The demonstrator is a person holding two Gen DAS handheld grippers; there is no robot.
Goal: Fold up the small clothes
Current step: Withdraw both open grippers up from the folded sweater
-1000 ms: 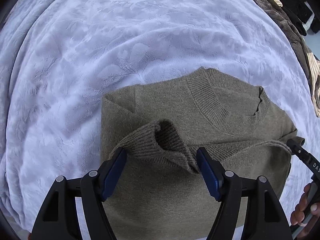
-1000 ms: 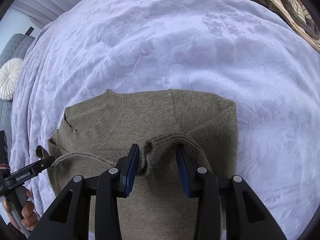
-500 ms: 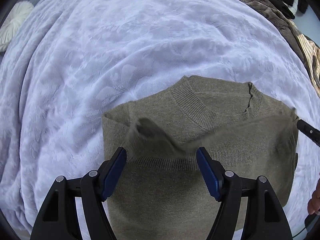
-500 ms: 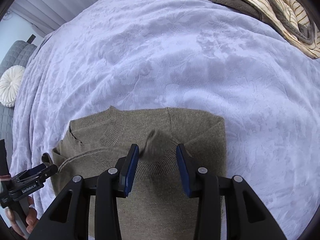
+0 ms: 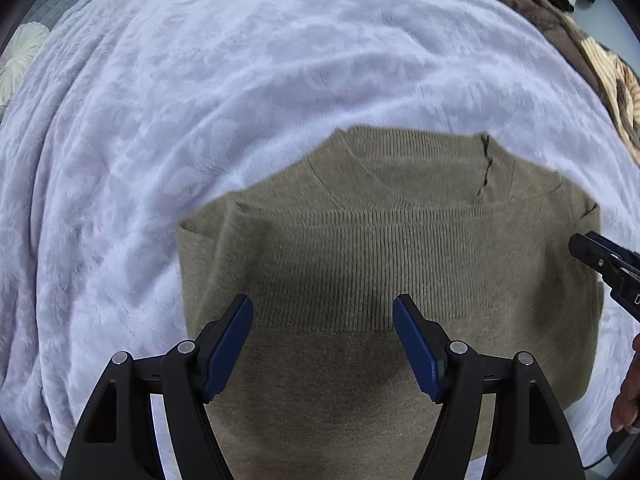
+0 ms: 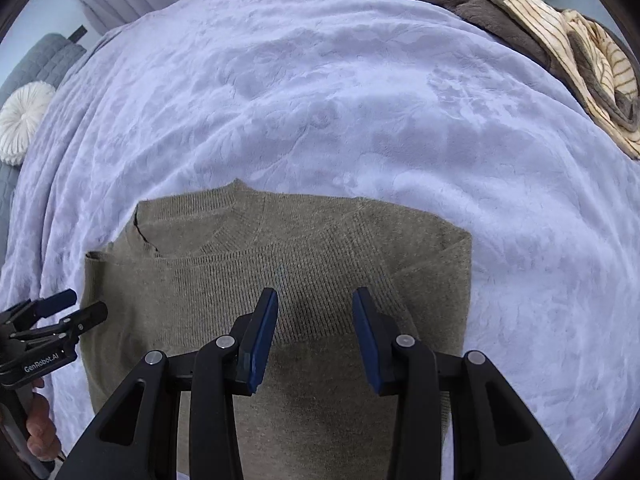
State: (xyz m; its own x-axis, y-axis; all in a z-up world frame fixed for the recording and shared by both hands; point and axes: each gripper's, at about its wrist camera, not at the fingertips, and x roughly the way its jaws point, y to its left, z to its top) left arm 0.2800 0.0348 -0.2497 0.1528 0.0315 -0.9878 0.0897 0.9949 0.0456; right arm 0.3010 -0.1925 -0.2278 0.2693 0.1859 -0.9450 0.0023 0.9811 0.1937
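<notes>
An olive knit sweater (image 5: 384,264) lies flat on the lilac blanket (image 5: 200,80), its ribbed hem folded up over the chest to just below the collar. It also shows in the right wrist view (image 6: 304,264). My left gripper (image 5: 323,320) is open and empty above the folded hem. My right gripper (image 6: 315,312) is open and empty above the same fold; its tip also shows at the right edge of the left wrist view (image 5: 600,256). The left gripper shows at the left edge of the right wrist view (image 6: 72,308).
A heap of brown and striped clothes (image 6: 540,28) lies at the far right of the bed. A round white cushion (image 6: 24,120) rests on grey upholstery (image 6: 44,64) at the far left. The blanket (image 6: 320,100) spreads beyond the sweater.
Both grippers let go of the sweater's hem, which dropped flat over the chest. Both grippers have pulled back and up from the cloth.
</notes>
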